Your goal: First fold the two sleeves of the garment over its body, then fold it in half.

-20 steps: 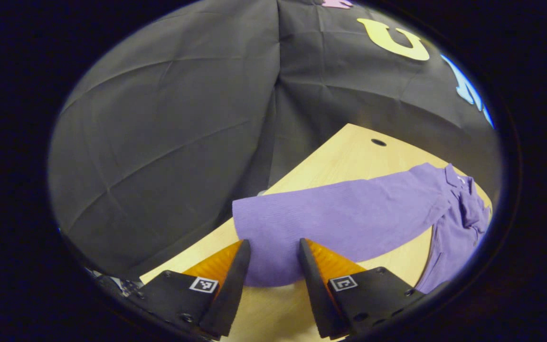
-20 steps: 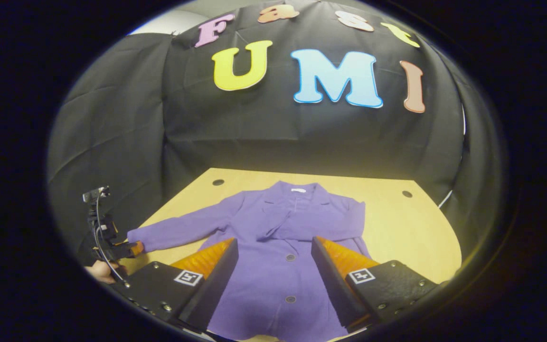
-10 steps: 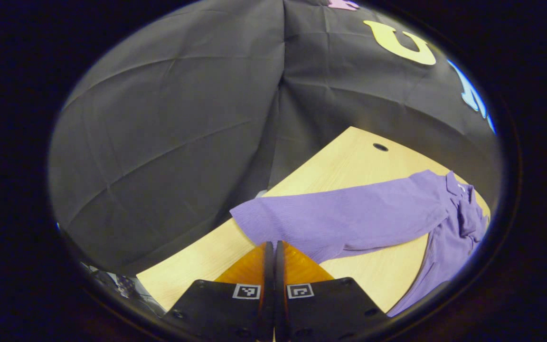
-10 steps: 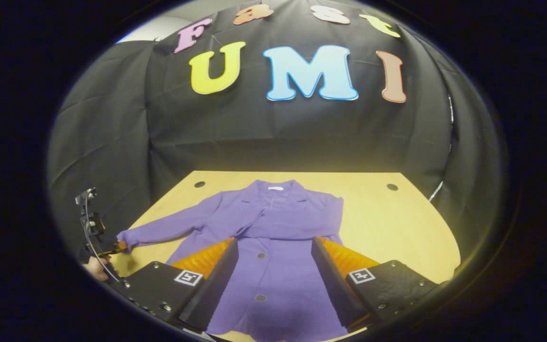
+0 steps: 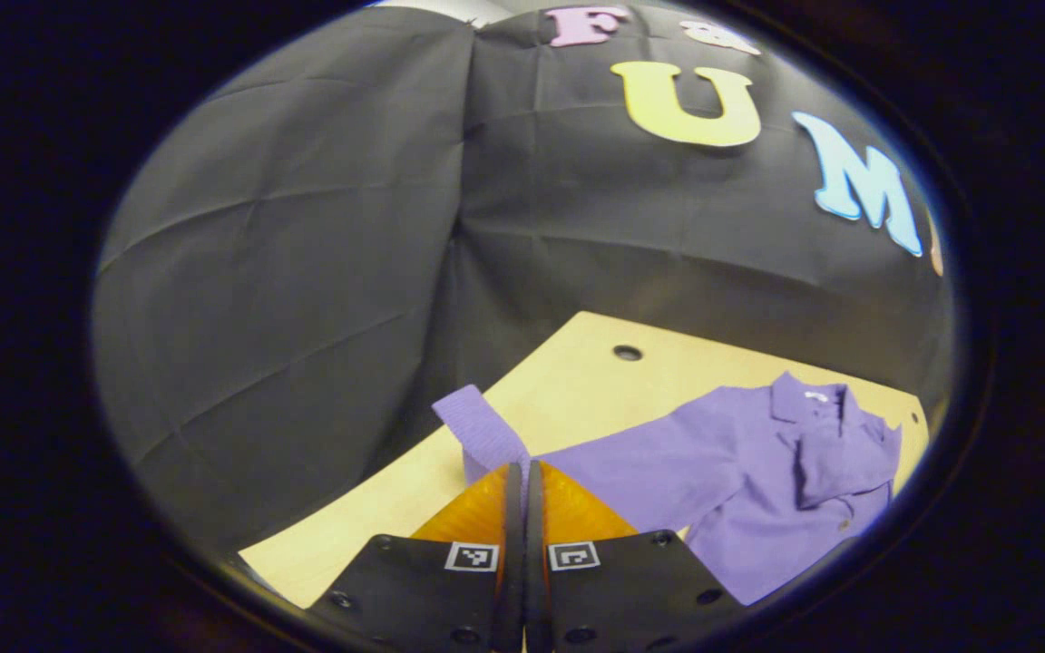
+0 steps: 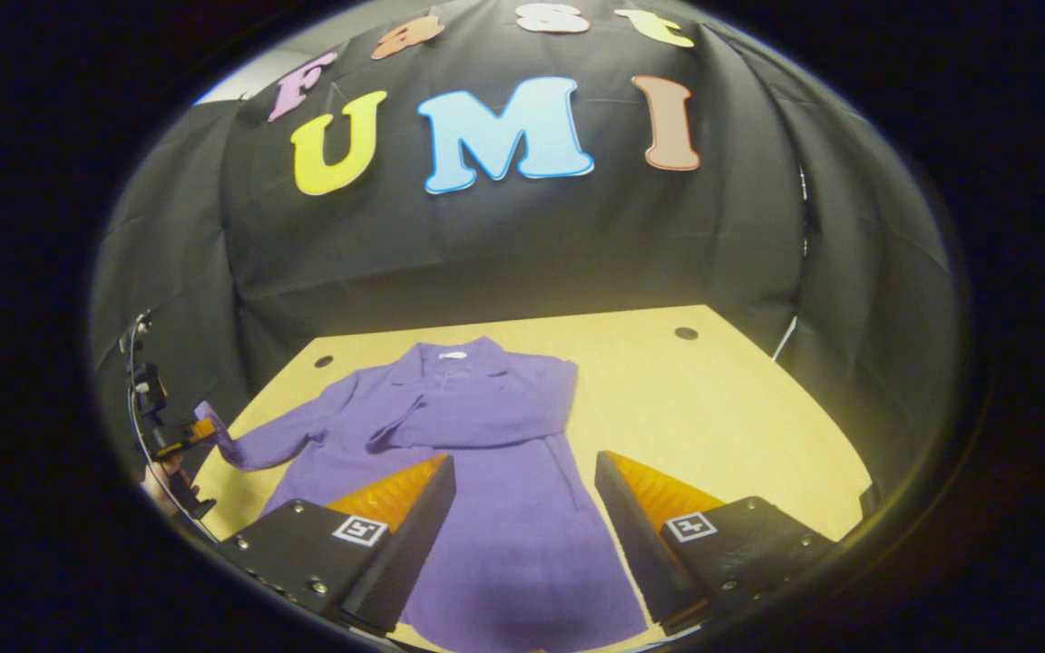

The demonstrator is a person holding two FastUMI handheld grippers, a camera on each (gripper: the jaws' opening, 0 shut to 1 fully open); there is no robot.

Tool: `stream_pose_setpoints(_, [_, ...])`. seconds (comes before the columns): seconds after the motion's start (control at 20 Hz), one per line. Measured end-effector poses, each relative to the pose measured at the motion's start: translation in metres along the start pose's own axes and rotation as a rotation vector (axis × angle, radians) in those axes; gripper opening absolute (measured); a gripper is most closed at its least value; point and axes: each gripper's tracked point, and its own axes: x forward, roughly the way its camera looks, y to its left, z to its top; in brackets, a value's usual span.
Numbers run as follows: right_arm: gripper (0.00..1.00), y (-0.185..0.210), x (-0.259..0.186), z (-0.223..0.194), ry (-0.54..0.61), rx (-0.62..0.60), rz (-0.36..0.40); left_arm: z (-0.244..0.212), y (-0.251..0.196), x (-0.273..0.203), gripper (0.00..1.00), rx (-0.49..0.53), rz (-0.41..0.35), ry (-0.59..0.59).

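Table: pale wood, bearing the jacket.
Jacket: purple, flat on the table, one sleeve folded over its chest.
Left gripper: fingers pinched on the other sleeve's raised cuff.
Right gripper: fingers wide apart above the jacket's lower half.

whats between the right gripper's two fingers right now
In the right gripper view, the open right gripper hovers above the purple jacket; its lower body fills the gap between the fingers, with a strip of bare wooden table beside it.

Each hand-held gripper: black screwed finger mounts, square white-bordered markers, ribbed wedge fingers.
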Motion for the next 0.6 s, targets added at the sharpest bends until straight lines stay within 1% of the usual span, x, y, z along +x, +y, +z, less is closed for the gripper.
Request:
stream_pose_setpoints(0.3, [0.96,-0.041,-0.006,0.009,-0.026,-0.017,-0.038,0.031,-0.138,-0.007,0.06,0.069,-0.183,-0.046])
stream_pose_setpoints(0.45, [0.96,-0.053,-0.006,0.006,-0.025,-0.009,-0.043,0.038,-0.206,-0.016,0.07,0.101,-0.280,-0.060])
stream_pose_setpoints(0.6, [0.96,-0.059,-0.004,0.000,-0.016,-0.013,-0.039,0.034,-0.270,-0.028,0.06,0.158,-0.374,-0.067])
